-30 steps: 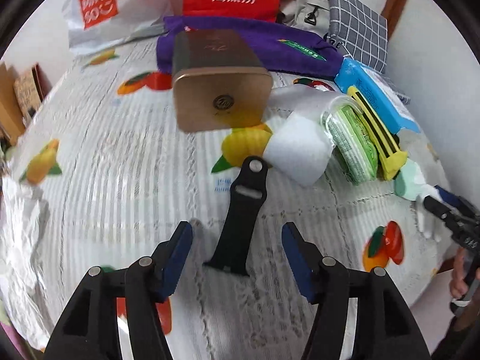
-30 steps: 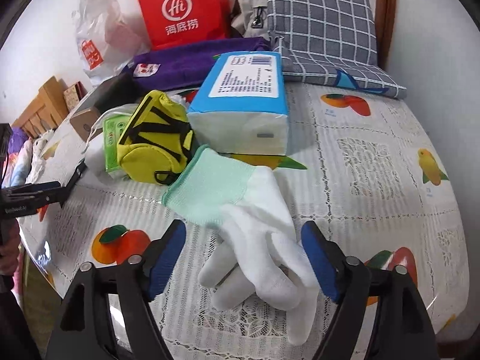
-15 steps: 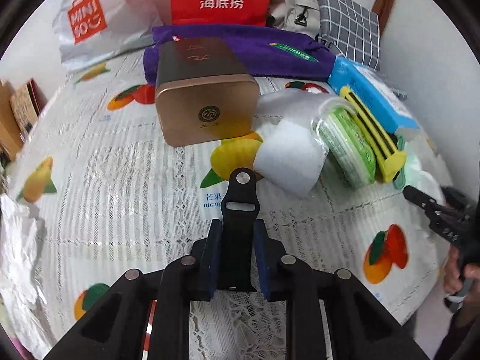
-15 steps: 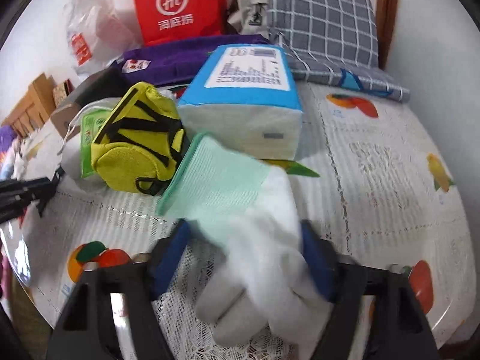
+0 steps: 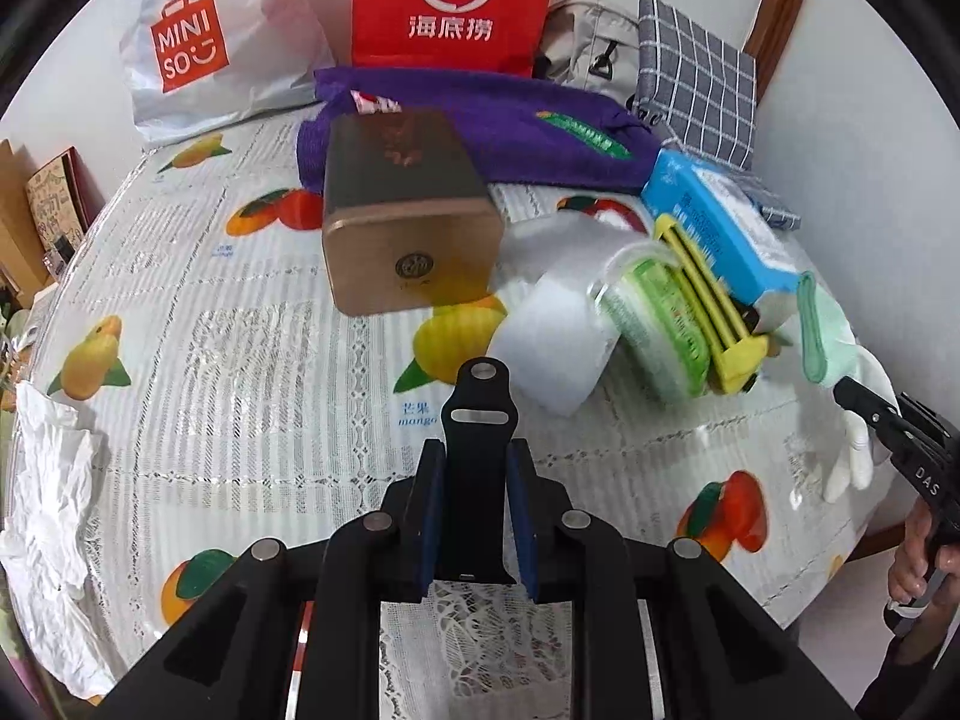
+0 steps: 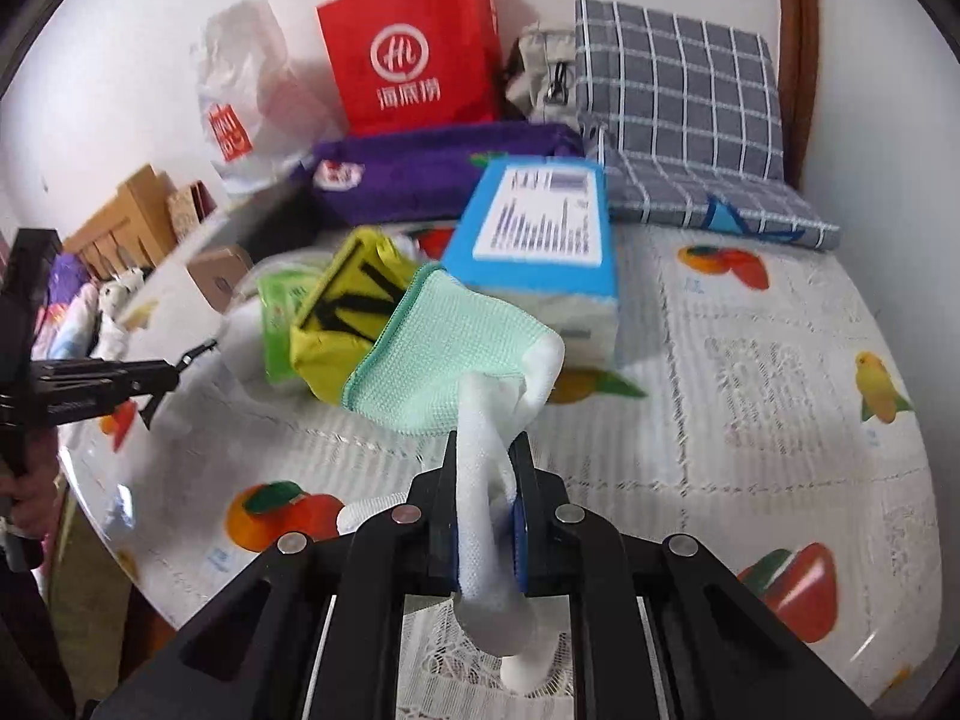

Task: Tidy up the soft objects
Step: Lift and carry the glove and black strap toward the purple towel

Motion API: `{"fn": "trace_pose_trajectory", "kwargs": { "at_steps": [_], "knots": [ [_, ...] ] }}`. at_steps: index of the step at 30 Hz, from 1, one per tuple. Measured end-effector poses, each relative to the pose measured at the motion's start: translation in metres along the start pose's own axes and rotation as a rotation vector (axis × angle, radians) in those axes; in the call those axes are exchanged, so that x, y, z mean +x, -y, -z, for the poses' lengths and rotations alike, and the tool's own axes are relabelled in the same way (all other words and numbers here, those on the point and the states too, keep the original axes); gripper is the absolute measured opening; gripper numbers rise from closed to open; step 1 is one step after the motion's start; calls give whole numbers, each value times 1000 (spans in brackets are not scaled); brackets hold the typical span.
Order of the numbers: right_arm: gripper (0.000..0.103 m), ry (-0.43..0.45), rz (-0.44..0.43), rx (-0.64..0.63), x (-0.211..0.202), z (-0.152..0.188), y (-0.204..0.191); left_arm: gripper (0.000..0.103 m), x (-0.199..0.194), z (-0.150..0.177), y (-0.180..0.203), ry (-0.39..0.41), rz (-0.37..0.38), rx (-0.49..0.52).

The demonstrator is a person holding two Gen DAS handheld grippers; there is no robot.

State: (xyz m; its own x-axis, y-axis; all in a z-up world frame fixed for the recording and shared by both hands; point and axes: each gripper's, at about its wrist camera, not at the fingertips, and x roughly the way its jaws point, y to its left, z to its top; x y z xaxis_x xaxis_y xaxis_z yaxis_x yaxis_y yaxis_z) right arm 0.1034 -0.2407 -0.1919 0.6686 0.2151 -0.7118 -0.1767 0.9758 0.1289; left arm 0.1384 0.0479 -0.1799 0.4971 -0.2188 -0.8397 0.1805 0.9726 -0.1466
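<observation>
**Both grippers clamped on soft items above the bench**

The left gripper (image 5: 474,516) has its jaws narrow, gripping a black strap (image 5: 478,450) near the front edge of the bench (image 5: 270,360). The right gripper (image 6: 486,516) has its jaws pinched tight on a white and green glove (image 6: 456,354), whose cuff hangs clear of the cloth near the right edge. Behind lie a yellow pouch (image 6: 348,306), a blue tissue pack (image 6: 540,240), a brown box (image 5: 408,216) and a purple towel (image 5: 510,120) toward the back edge.
</observation>
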Motion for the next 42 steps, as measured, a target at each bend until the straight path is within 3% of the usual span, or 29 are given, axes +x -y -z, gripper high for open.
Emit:
{"fn": "trace_pose_trajectory", "kwargs": {
  "at_steps": [15,42],
  "knots": [
    [13,100,-24,17,-42,-45,2,20,-33,-39,3,75,-8,-20],
    [13,105,-37,17,-4,-150,-14,20,-40,-135,-11,178,-24,-60]
  ]
}}
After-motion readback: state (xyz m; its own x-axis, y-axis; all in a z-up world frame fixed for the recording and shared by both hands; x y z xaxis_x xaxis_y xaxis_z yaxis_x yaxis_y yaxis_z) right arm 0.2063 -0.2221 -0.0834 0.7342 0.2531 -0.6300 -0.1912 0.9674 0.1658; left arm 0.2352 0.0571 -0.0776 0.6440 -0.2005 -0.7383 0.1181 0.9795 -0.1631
